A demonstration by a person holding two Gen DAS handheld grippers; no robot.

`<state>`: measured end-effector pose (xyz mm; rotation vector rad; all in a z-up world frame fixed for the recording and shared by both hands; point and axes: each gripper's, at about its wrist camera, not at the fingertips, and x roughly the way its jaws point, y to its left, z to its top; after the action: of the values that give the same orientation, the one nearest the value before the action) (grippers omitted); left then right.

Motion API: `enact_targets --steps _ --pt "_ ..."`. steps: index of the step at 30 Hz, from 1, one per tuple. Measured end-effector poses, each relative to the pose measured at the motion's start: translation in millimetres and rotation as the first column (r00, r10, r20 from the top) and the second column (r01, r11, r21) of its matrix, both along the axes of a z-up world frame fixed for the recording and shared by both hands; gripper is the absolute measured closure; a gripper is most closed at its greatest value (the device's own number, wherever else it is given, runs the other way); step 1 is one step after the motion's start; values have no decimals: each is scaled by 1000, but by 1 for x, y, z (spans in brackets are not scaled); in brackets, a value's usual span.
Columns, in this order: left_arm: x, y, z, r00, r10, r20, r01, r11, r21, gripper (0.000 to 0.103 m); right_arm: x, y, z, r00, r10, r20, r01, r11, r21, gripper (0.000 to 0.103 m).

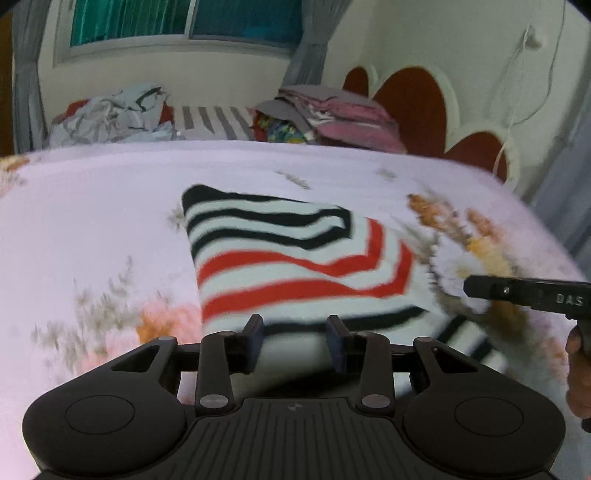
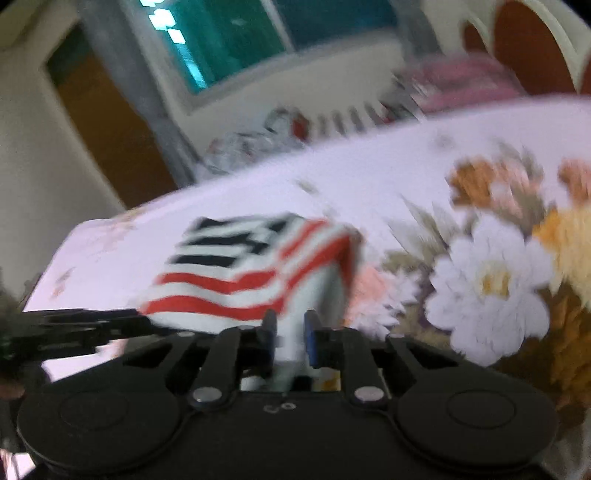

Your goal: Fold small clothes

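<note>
A small striped garment point(image 1: 295, 258), white with black and red stripes, lies partly folded on the floral bedsheet point(image 1: 92, 221). My left gripper point(image 1: 295, 332) is at its near edge, jaws apart, with the cloth edge between the fingers. My right gripper point(image 2: 290, 332) has its jaws narrowly apart around a lifted white fold of the same garment point(image 2: 240, 273). The right gripper's arm shows at the right in the left wrist view point(image 1: 528, 295). The left gripper shows at the left edge of the right wrist view point(image 2: 74, 328). Both views are blurred.
Piles of clothes point(image 1: 110, 114) and folded pink and grey laundry point(image 1: 332, 110) lie at the far side of the bed. A red and white headboard point(image 1: 424, 99) stands at the right. A window point(image 1: 184, 22) and grey curtains are behind.
</note>
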<state>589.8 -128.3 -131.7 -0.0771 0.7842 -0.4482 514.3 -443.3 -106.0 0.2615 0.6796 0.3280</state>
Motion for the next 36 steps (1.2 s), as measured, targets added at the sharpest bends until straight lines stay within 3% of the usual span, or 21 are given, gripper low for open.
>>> enact_targets --steps 4,6,8,11,13,16,19,21,23,25,26,28,30,32,36 --pt "-25 -8 -11 999 -37 8 36 995 90 66 -16 19 -9 993 112 -47 -115 990 -80 90" --pt "-31 -11 -21 999 -34 -15 36 989 141 66 -15 24 -29 988 95 -124 -118 974 -195 101" --pt "-36 -14 -26 999 -35 -5 35 983 182 66 -12 23 -51 980 58 -190 -109 956 -271 98" --pt "-40 -16 -27 1000 -21 5 19 980 196 66 -13 12 -53 979 36 -201 -81 972 -219 98" --pt "-40 -14 -19 1000 -12 -3 12 983 183 66 -16 8 -39 988 30 -149 -62 975 -214 98" --pt "-35 -1 -2 998 25 50 -31 991 129 66 -12 0 -12 999 18 -47 -27 983 -183 94" --pt "-18 2 0 999 31 36 -34 994 102 66 5 4 -1 997 79 -19 -81 986 -147 94" --pt "-16 -4 -2 1000 -5 18 3 995 98 66 4 12 -2 989 145 -38 -149 978 -149 94" --pt "-22 -20 -12 999 -39 29 32 977 212 66 -1 20 -15 979 186 -78 -197 965 -175 97" --pt "-26 -27 -18 997 -54 47 40 966 255 66 4 26 -46 969 138 -207 -193 943 -273 98" --pt "-25 -25 -15 998 -46 42 34 969 243 66 2 23 -50 969 130 -209 -181 951 -252 95" --pt "-21 -17 -1 998 -18 55 7 984 180 65 -2 14 -36 981 118 -157 -147 970 -191 95" --pt "-9 -10 11 996 -1 89 -11 991 132 65 0 9 -14 994 97 -51 -105 978 -180 95" --pt "16 -14 18 994 0 106 -15 990 141 65 21 5 -2 999 45 2 -44 979 -197 93" --pt "70 -28 17 993 -8 116 -10 988 155 65 87 1 -5 999 -30 21 33 984 -177 91"
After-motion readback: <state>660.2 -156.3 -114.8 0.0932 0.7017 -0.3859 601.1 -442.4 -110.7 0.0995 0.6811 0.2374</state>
